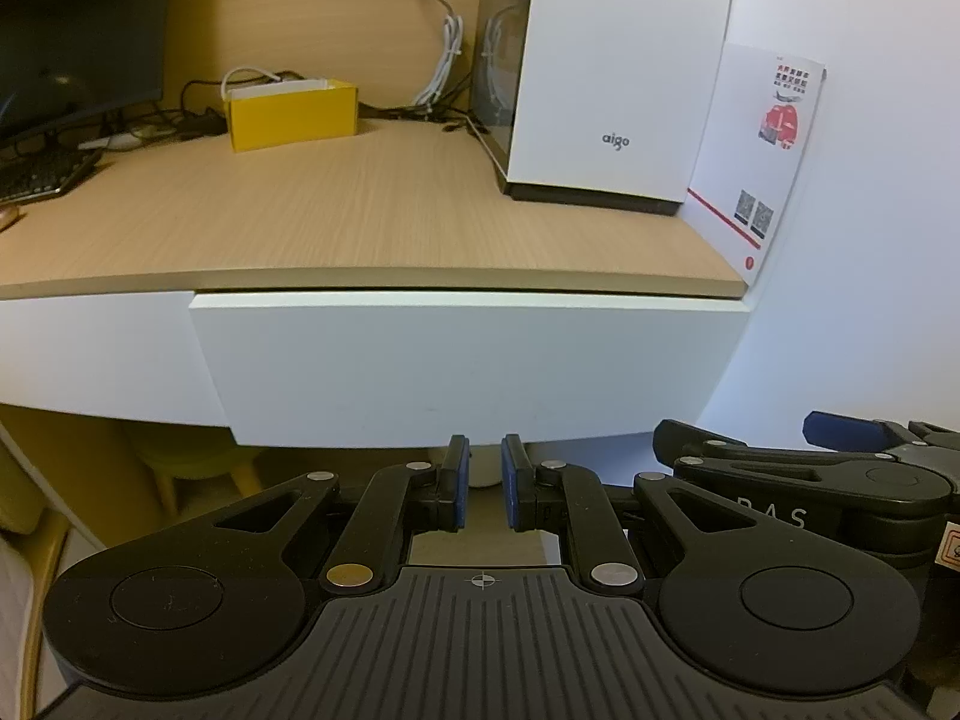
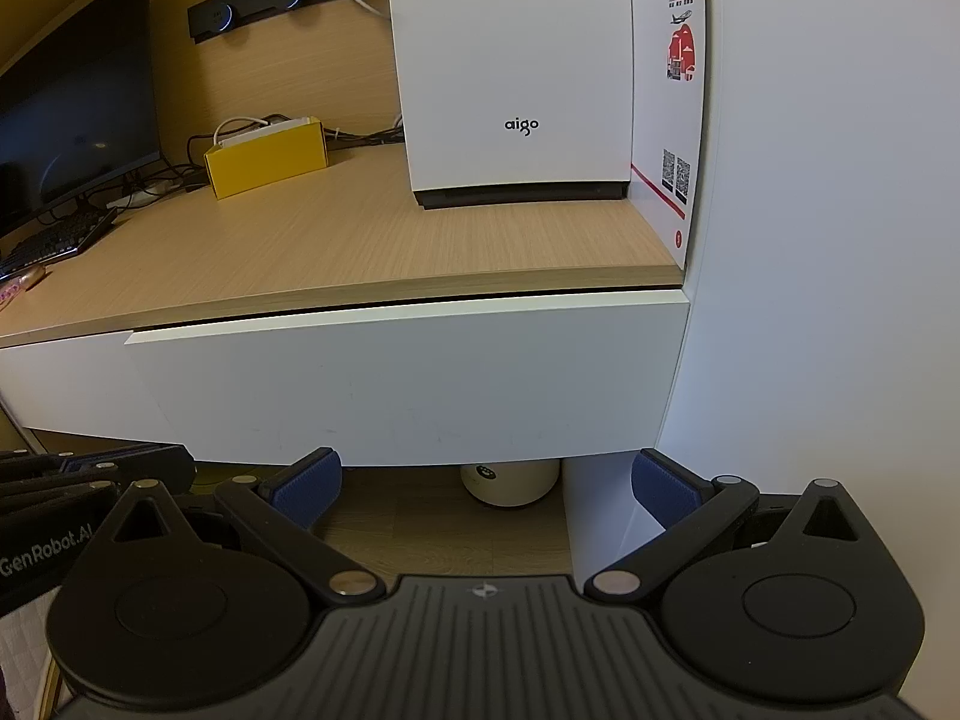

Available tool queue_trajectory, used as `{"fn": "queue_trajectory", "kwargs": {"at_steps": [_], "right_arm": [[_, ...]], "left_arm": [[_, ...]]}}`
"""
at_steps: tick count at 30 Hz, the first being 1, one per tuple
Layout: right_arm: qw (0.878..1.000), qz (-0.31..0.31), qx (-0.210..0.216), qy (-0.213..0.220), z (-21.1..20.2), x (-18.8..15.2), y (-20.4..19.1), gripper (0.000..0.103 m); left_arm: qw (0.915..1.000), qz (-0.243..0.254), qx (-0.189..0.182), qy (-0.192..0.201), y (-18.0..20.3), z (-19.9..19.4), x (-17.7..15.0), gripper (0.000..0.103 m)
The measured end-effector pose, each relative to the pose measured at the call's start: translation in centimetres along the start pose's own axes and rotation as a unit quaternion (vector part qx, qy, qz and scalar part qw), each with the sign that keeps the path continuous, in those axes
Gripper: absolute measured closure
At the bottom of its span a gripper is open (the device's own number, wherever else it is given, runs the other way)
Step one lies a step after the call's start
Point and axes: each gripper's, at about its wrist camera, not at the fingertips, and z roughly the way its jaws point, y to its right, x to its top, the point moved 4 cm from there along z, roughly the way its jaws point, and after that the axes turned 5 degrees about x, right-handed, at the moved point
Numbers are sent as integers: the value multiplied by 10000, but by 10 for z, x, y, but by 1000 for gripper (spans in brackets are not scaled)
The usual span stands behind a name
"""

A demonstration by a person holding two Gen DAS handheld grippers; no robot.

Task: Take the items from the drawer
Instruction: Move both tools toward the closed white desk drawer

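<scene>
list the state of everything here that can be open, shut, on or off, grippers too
drawer: pulled out only a crack
left gripper: nearly shut, nothing between the pads
right gripper: wide open, empty
monitor: screen dark
yellow box: open at the top

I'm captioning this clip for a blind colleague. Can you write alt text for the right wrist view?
The right gripper, jaws wide open and empty, points at a white drawer front, barely ajar under a wooden desk. On the desk stand a white aigo computer case and a yellow box.
</scene>
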Motion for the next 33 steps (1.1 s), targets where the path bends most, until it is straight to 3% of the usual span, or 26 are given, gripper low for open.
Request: {"fn": "queue_trajectory", "kwargs": {"at_steps": [22,27,33], "right_arm": [[9998,38,-1,-186,4,-1,-5,0],[9997,126,-64,-190,10,3,-1,0],[9989,416,-180,-132,21,13,9,0]], "left_arm": [[9997,-94,-186,-121,-16,11,0,89],[9994,-224,-176,-175,-39,14,6,89],[9979,-649,67,22,-91,26,20,89]]}}
